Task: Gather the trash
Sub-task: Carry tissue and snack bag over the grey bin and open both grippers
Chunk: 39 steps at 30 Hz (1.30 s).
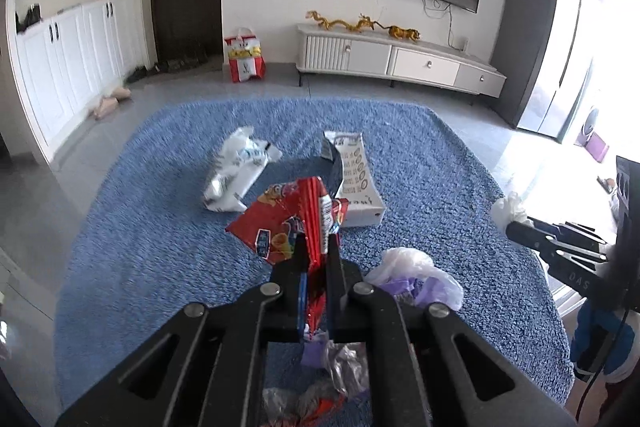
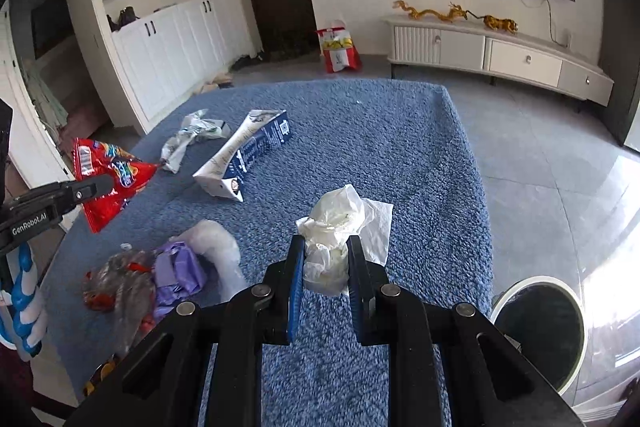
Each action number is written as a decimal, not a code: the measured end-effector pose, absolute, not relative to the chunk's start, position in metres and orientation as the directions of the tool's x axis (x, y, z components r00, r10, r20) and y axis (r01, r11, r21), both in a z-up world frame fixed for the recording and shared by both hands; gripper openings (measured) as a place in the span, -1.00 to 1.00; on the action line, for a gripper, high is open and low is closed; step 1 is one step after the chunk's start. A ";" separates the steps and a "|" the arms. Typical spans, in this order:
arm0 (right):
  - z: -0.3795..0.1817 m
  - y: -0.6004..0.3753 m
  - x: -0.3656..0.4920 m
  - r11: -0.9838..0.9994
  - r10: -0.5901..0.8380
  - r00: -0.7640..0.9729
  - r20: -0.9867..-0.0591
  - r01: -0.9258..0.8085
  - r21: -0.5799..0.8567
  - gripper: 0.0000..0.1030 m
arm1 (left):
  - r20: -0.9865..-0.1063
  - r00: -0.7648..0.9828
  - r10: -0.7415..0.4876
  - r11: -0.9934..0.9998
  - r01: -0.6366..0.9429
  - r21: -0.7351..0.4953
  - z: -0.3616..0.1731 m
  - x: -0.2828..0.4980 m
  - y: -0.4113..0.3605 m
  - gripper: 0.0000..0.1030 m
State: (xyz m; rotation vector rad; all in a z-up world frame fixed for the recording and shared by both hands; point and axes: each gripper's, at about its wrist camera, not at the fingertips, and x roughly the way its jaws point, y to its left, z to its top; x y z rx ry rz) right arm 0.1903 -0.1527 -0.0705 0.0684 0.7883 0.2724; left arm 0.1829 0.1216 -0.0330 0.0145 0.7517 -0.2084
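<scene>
Two wrist views facing the TV wall
Both are looking low and close across the blue rug point(image 1: 160, 227) point(image 2: 400, 147), sharing its scattered trash.

My left gripper point(image 1: 316, 247), matte black plastic: two straight slim fingers, the left one faced with a blue pad point(image 1: 302, 291). Behind them, angular black linkage arms with triangular cut-outs, pinned by four round silver rivets point(image 1: 270, 289). My right gripper point(image 2: 325, 247), same build: black fingers, blue pad point(image 2: 295, 279) on the left one and blue edging low on the right, silver pivot pins point(image 2: 390, 290) across the linkage, cut-out arms below. From the right wrist view, the left gripper's side shows white "GenRobot.AI" lettering point(image 2: 29, 219) and a small screw. From the left wrist view, the right one's side reads "DAS", rest cut off. No skin or sleeve I can tell.
</scene>
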 end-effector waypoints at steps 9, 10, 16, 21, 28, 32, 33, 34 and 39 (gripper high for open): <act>-0.061 -0.198 0.166 0.969 0.245 0.721 -0.648 -0.167 0.180 -0.62 | -0.657 0.731 -0.185 0.968 0.250 0.005 -0.010 0.163 0.075 -0.88; -0.062 -0.207 0.163 0.971 0.235 0.729 -0.643 -0.153 0.181 -0.62 | -0.663 0.722 -0.196 0.962 0.272 0.011 -0.009 0.163 0.063 -0.88; -0.072 -0.284 0.141 0.976 0.157 0.761 -0.630 -0.023 0.216 -0.62 | -0.700 0.656 -0.282 0.908 0.418 0.027 -0.012 0.168 -0.022 -0.88; -0.099 -0.353 0.128 0.963 0.085 0.743 -0.663 0.109 0.245 -0.62 | -0.753 0.532 -0.387 0.822 0.569 -0.020 -0.027 0.181 -0.121 -0.88; -0.148 -0.418 0.133 0.939 0.041 0.678 -0.734 0.224 0.260 -0.59 | -0.809 0.371 -0.457 0.743 0.658 -0.118 -0.062 0.202 -0.237 -0.87; -0.168 -0.436 0.147 0.933 0.036 0.655 -0.755 0.249 0.261 -0.53 | -0.819 0.322 -0.474 0.729 0.665 -0.161 -0.081 0.215 -0.276 -0.81; -0.173 -0.440 0.150 0.931 0.033 0.650 -0.759 0.256 0.260 -0.51 | -0.819 0.312 -0.481 0.729 0.661 -0.176 -0.087 0.220 -0.285 -0.81; -0.178 -0.444 0.153 0.929 0.031 0.646 -0.763 0.264 0.261 -0.48 | -0.818 0.304 -0.489 0.728 0.659 -0.190 -0.091 0.224 -0.291 -0.81; -0.195 -0.454 0.160 0.925 0.010 0.618 -0.786 0.293 0.242 -0.24 | -0.818 0.239 -0.523 0.720 0.637 -0.274 -0.112 0.248 -0.312 -0.57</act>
